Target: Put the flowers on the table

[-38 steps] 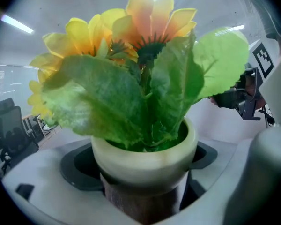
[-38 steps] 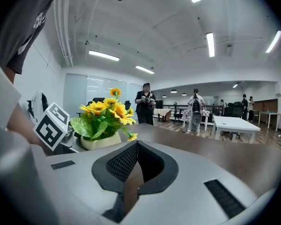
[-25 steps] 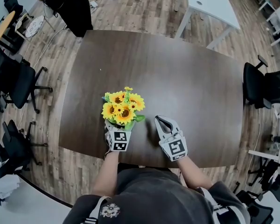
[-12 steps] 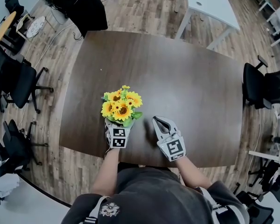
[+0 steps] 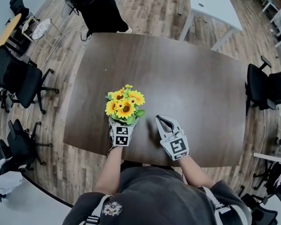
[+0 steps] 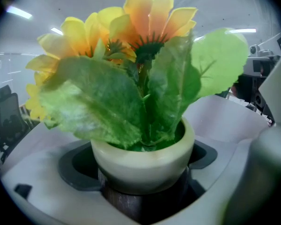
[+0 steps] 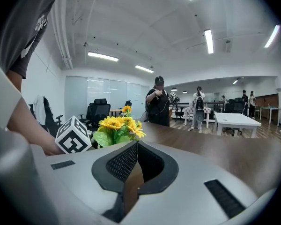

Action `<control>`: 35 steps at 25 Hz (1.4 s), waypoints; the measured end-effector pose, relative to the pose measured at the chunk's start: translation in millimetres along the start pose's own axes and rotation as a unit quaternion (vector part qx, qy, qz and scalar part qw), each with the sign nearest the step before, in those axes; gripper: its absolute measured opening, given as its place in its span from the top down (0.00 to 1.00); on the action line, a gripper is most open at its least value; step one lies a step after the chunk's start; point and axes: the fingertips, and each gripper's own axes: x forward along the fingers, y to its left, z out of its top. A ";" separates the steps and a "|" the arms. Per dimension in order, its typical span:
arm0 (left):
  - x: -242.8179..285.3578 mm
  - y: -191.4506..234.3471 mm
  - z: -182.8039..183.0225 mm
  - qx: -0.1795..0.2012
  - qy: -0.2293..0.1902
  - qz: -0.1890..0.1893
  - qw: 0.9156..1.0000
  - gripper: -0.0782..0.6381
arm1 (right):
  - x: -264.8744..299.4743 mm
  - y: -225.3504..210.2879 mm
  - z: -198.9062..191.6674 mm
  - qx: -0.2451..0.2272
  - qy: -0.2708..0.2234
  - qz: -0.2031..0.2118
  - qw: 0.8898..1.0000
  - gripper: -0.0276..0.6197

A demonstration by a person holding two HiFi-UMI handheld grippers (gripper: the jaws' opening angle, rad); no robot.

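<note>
A bunch of yellow sunflowers (image 5: 125, 108) with green leaves stands in a small pale pot (image 6: 143, 158). My left gripper (image 5: 123, 122) is shut on the pot, one jaw on each side, near the front of the dark wooden table (image 5: 187, 78). Dark wood shows just under the pot; whether it touches the table I cannot tell. My right gripper (image 5: 164, 122) lies a little to the right of the pot, shut, with nothing between its jaws. In the right gripper view the flowers (image 7: 117, 125) and the left gripper's marker cube (image 7: 73, 135) show at the left.
A person in black (image 5: 96, 3) stands at the table's far left corner. Black office chairs stand on the left (image 5: 16, 78) and on the right (image 5: 262, 86). A white table (image 5: 210, 3) is beyond the far edge.
The person in black has walked to the right along the table's far end. My left gripper with the flowers and my right gripper have hardly shifted.
</note>
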 end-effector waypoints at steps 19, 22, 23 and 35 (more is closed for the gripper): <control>-143.7 -19.5 56.6 0.034 -0.115 0.106 0.987 0.57 | -42.9 22.4 41.5 -0.021 -0.062 0.017 0.998 0.92; -167.7 -19.5 79.2 0.044 -0.151 0.137 0.978 0.78 | -44.1 27.5 50.1 -0.028 -0.076 0.023 0.996 0.92; -172.6 -20.4 85.0 0.045 -0.158 0.143 0.976 0.85 | -45.1 28.9 52.7 -0.028 -0.079 0.024 0.996 0.92; -196.7 -39.9 116.7 0.053 -0.190 0.140 0.970 0.88 | -77.1 24.8 76.0 -0.039 -0.105 -0.020 0.994 0.92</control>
